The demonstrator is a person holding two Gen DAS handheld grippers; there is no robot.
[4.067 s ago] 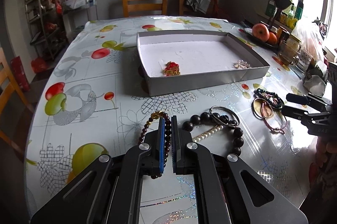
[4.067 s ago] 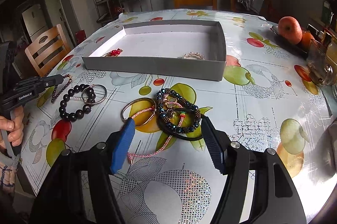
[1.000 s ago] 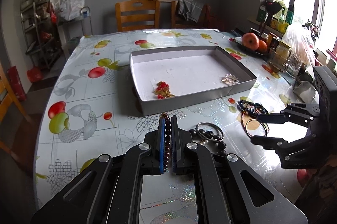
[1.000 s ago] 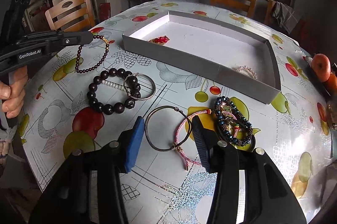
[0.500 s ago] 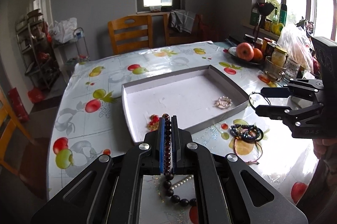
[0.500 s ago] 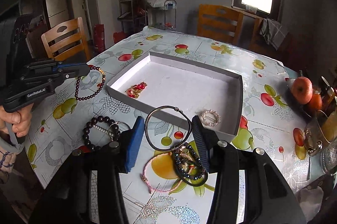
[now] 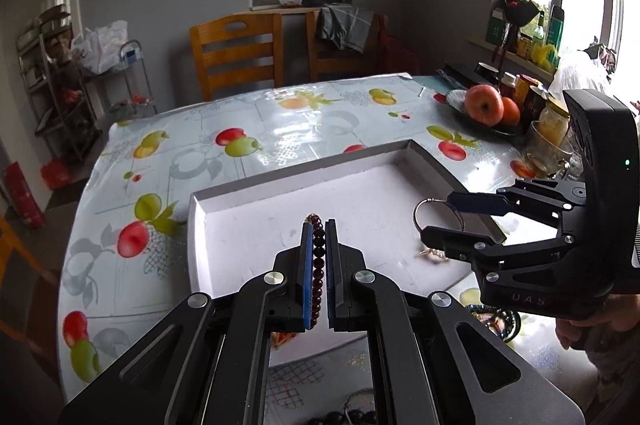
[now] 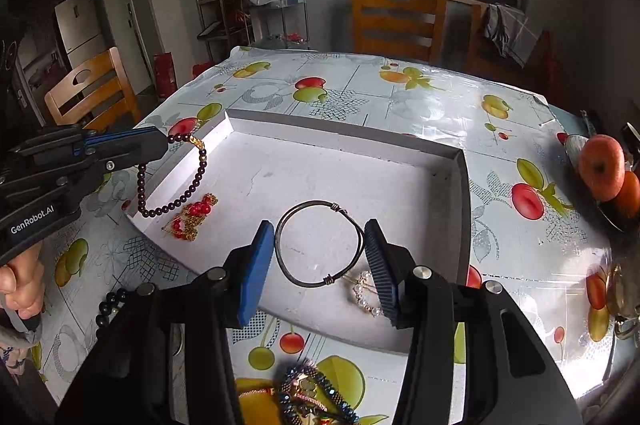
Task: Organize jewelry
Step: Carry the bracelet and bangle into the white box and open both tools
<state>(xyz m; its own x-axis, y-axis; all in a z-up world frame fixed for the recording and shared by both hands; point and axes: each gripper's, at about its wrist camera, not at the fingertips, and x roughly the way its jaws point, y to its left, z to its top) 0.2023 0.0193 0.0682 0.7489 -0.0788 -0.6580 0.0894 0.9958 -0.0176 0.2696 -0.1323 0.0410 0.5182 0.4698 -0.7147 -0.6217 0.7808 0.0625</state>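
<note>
- Two pieces already lie inside the grey tray [image 8: 464,209]: a red-and-gold piece [image 8: 192,219] near its left wall and a small pearl-and-gold piece [image 8: 366,291] by the near wall.
- Two more hang in the air above the tray, not yet set down.
- The left claw [image 7: 319,265] is clamped tight on a dark red bead bracelet [image 8: 176,181], whose loop dangles over the tray's left edge.
- The right claw [image 8: 320,265] pinches a thin wire bangle [image 8: 318,245] across its width, held over the tray floor.
- Left on the desk [image 8: 400,93]: a dark beaded bracelet bundle [image 8: 316,399] near the tray's front, and a black bead strand [image 8: 108,305] at the left.
- By my reckoning the job is roughly halfway done; both held pieces need releasing, then the rest fetching.
</note>
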